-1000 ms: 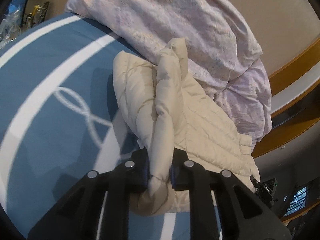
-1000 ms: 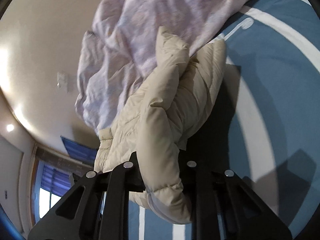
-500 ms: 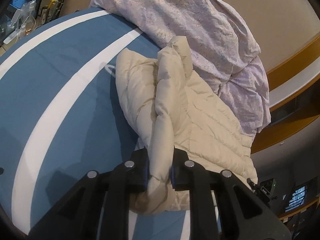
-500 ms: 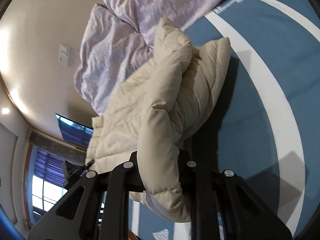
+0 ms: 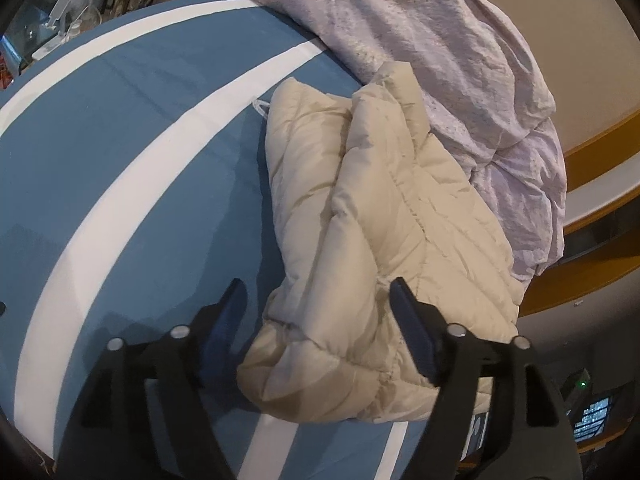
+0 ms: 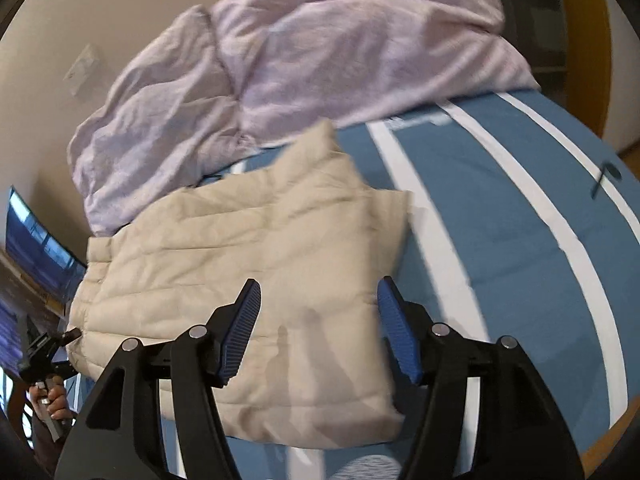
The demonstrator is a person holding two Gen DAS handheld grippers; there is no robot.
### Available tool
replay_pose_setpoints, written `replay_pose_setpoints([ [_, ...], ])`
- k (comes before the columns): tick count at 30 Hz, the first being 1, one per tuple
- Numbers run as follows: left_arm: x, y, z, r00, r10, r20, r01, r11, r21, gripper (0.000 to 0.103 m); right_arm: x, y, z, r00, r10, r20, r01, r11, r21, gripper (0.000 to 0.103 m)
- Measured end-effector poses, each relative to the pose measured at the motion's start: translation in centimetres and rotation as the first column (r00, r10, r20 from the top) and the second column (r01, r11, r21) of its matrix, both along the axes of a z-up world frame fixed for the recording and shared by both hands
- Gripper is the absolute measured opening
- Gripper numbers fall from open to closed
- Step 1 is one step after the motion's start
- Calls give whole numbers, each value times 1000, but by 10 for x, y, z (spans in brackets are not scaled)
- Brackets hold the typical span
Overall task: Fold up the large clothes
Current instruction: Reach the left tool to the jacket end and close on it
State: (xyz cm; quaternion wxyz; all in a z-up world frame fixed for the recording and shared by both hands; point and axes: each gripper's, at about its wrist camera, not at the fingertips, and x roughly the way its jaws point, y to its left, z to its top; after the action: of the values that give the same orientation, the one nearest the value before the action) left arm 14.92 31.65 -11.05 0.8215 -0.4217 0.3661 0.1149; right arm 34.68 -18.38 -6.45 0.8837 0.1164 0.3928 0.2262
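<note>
Cream quilted jacket (image 5: 376, 240) lies folded on a blue bedspread (image 5: 132, 168) with white stripes, seen from the left wrist camera — its far end touching a rumpled lilac duvet (image 5: 452, 52) heaped along the bed's far side. The left gripper (image 5: 320, 320) hovers over the jacket's near end with its fingers (image 5: 228, 316) spread wide, gripping nothing; the puffy hem bulges between them. Bare bedspread stretches to the left, out to the bed's edge, where cluttered shelves (image 5: 72, 4) stand beyond.

From the right wrist camera, the jacket (image 6: 248, 264) shows as a flat, roughly rectangular bundle, its near edge close to the bed's near edge. The right gripper (image 6: 318, 332) is likewise spread wide and holds nothing — blue-padded fingers (image 6: 240, 328) straddle the jacket's near part. Open striped bedspread (image 6: 512, 240) runs to the right; the duvet (image 6: 312, 52) lies behind. The view is slightly blurred.
</note>
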Motion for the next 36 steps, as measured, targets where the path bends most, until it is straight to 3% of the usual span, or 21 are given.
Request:
replay_pose_setpoints([
  [8,5,-10,-2,1000,9,-21,-8,1000,17,79,-17,57,17,995,31,98,-16,988,-152,64],
  [13,5,-14,-1,999,19,-28,-19,999,28,80,-30,69,30,984,19,178,13,984,-180,65],
  [22,5,-17,0,999,35,-27,-34,999,27,82,-42,118,10,978,179,108,-155,968,-195,65],
  [36,6,-16,-1,997,68,25,-67,998,-13,83,-47,139,-15,983,162,85,-141,967,-212,66],
])
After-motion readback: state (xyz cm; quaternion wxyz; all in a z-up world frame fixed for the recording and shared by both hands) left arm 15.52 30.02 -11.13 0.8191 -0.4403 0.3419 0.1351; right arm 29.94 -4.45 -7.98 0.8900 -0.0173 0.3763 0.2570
